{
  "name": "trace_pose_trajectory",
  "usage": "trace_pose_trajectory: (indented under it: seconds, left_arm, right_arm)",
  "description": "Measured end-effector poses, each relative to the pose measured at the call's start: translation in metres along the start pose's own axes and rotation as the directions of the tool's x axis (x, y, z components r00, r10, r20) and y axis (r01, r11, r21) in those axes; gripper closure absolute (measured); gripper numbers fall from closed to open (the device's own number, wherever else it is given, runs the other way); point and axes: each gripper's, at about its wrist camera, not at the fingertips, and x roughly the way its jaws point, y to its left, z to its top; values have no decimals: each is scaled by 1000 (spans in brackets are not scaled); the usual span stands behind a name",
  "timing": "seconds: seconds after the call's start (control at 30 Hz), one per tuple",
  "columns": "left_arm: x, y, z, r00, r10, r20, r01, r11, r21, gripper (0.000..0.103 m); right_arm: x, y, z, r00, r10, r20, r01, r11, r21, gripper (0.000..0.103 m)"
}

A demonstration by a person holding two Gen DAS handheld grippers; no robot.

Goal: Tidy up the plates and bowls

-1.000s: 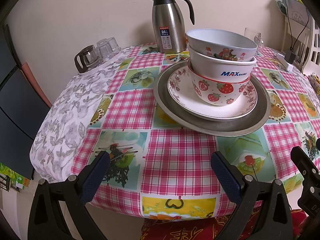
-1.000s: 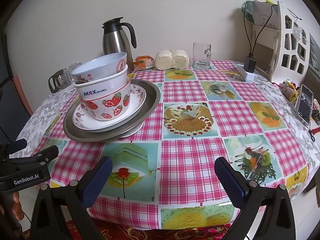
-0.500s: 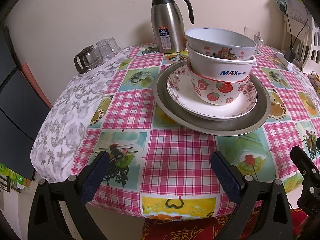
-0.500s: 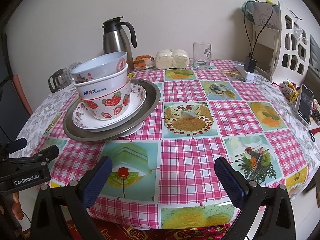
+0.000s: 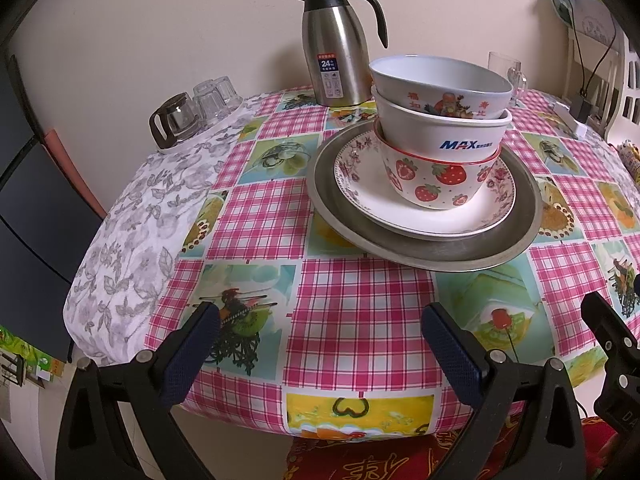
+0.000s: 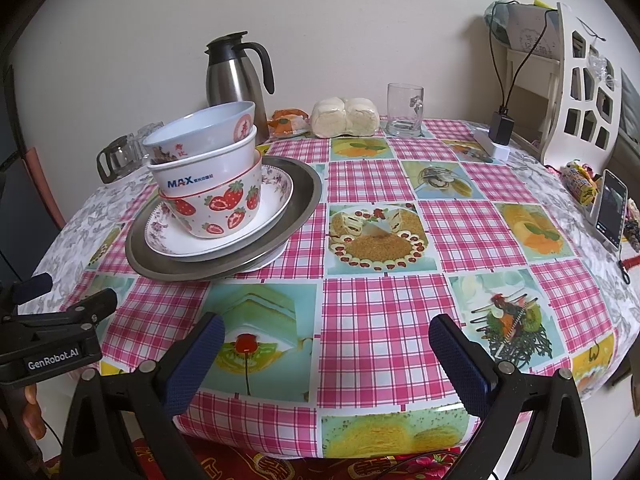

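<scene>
I hold both grippers at the near edge of the desk (image 6: 372,292). Left gripper (image 5: 320,344): fingers spread wide, empty. Right gripper (image 6: 326,356): fingers spread wide, empty. The stack sits toward the desk's left side: metal plate (image 5: 424,248), floral plate (image 5: 400,216), strawberry bowl (image 5: 436,180), MAX bowl (image 5: 440,136), top bowl (image 5: 436,80). Risk: the top bowl sits tilted, not nested flat; lifting the stack as one unit could tip it off. The metal plate appears to rest unevenly on something white beneath, so pushing it sideways may rock everything.
</scene>
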Motion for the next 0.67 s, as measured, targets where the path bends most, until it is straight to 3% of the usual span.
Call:
trace_pose_trajectory:
  seconds: [0.67]
  left_arm:
    - [-4, 1, 0, 1000, 21, 18, -21, 1000, -6, 3]
  right_arm:
    - [1, 0, -1, 1000, 0, -2, 0, 1000, -3, 0]
